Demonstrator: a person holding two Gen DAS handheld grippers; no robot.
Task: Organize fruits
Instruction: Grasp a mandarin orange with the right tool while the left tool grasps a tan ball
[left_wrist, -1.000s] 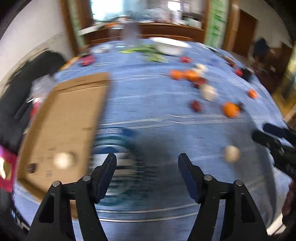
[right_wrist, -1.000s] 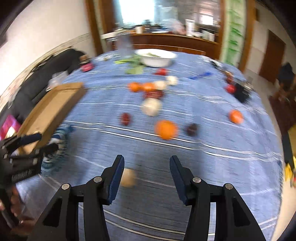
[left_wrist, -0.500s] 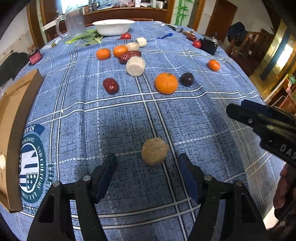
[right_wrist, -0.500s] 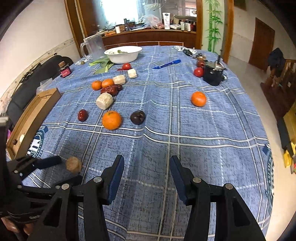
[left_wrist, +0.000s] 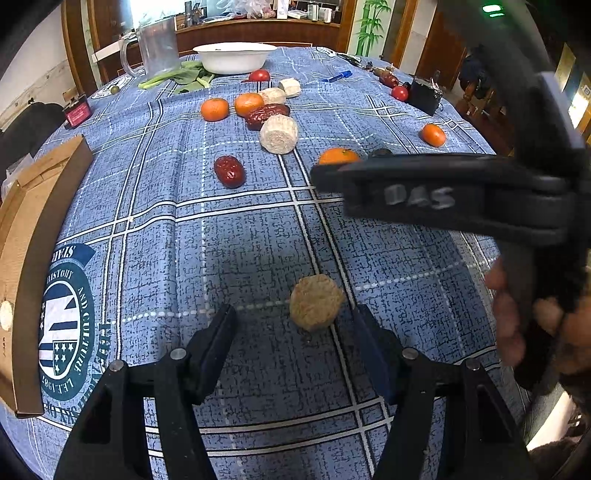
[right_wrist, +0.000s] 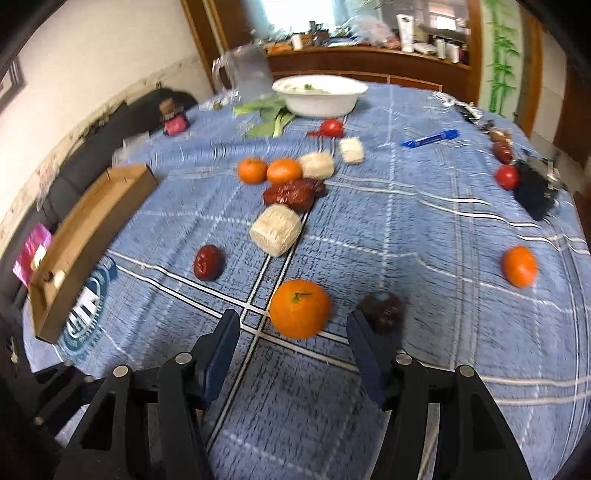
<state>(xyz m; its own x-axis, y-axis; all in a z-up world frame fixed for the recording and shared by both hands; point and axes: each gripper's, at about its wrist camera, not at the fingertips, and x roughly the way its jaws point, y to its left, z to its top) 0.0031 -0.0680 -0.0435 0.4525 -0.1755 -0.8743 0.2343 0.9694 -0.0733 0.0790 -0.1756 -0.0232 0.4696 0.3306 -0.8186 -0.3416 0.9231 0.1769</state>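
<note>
My left gripper is open, low over the blue cloth, with a round tan fruit just ahead between its fingertips, nearer the right finger. My right gripper is open with a large orange just ahead between its fingers. A dark round fruit lies by its right finger. A red date, also in the left wrist view, lies further left. The right gripper's body crosses the left wrist view.
A cardboard box stands at the table's left edge, also in the right wrist view. Beyond are pale cylinders, oranges, dates, tomatoes, a white bowl, a jug, greens and a black box.
The right gripper has swung left and forward up to the large orange. The left gripper has stayed at the tan fruit, a little closer; one second ago it was turned toward the box.
</note>
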